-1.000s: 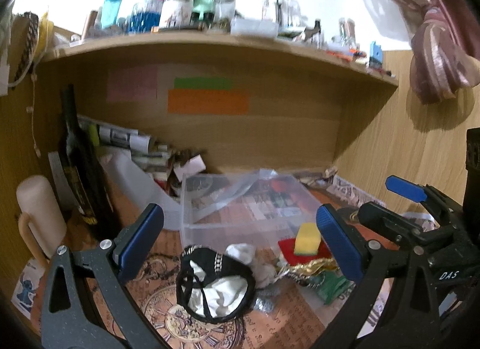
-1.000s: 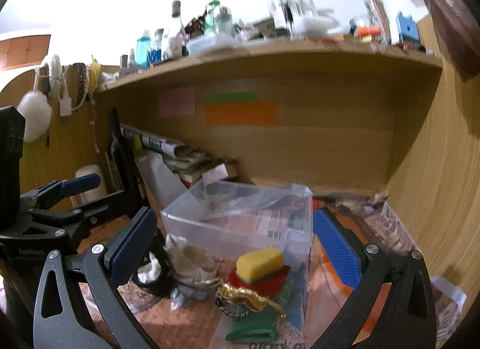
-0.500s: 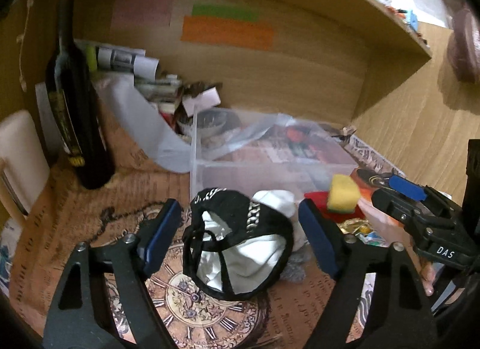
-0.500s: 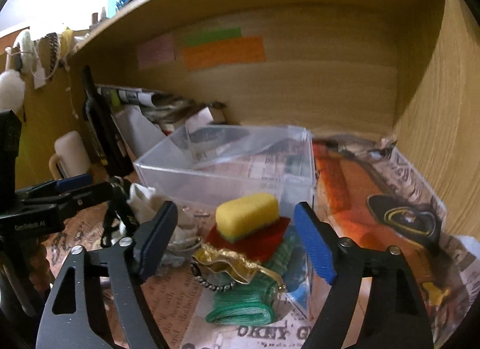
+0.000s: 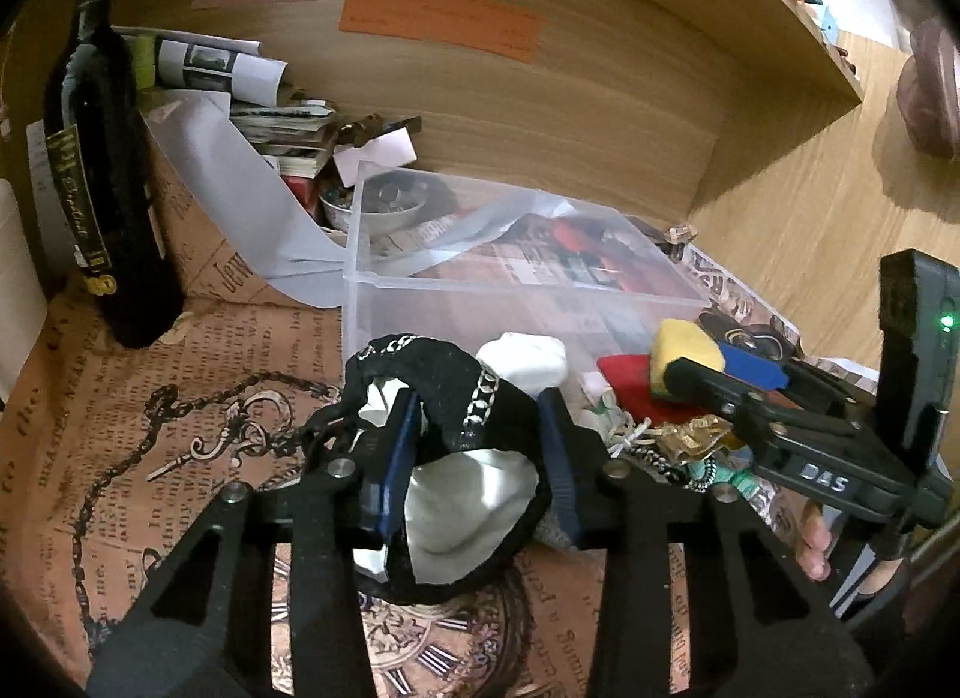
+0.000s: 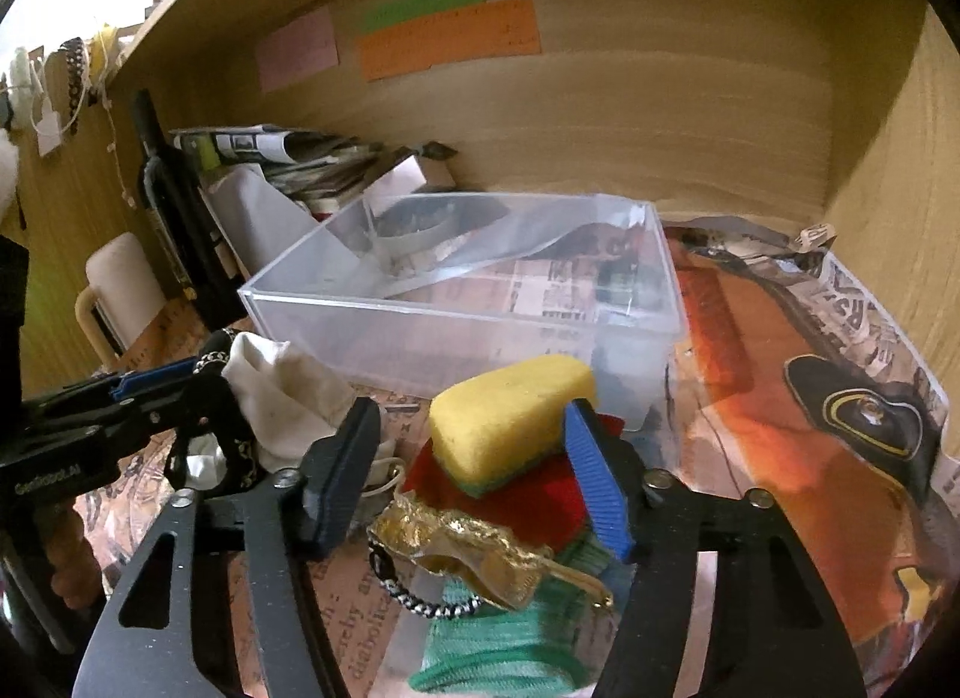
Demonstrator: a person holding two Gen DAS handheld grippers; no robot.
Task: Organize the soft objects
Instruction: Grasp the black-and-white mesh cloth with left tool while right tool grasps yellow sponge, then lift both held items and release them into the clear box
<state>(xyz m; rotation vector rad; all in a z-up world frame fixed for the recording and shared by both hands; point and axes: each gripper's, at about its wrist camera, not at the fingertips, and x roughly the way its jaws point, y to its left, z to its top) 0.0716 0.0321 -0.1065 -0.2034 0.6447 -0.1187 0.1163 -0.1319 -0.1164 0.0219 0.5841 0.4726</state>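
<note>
A black-and-white fabric pouch (image 5: pixel 462 458) lies on the printed paper, in front of a clear plastic box (image 5: pixel 510 284). My left gripper (image 5: pixel 477 458) has closed in on the pouch, its fingers pressing its sides. A yellow sponge (image 6: pixel 510 416) rests on a red cloth (image 6: pixel 540 506) beside the box (image 6: pixel 468 302). My right gripper (image 6: pixel 474 470) straddles the sponge, half closed; the blue finger touches it, the left finger stands apart. A white cloth (image 6: pixel 282 398) lies between both grippers.
A dark wine bottle (image 5: pixel 102 182) stands at the left. Rolled newspapers (image 5: pixel 222 62) and clutter lie at the back. A gold wrapper (image 6: pixel 480 548), a beaded bracelet (image 6: pixel 420 602) and green mesh (image 6: pixel 498 656) lie under my right gripper. Wooden walls enclose the back and right.
Both grippers have moved forward and down and narrowed. The left one has closed onto the pouch; the right one has closed in around the yellow sponge.
</note>
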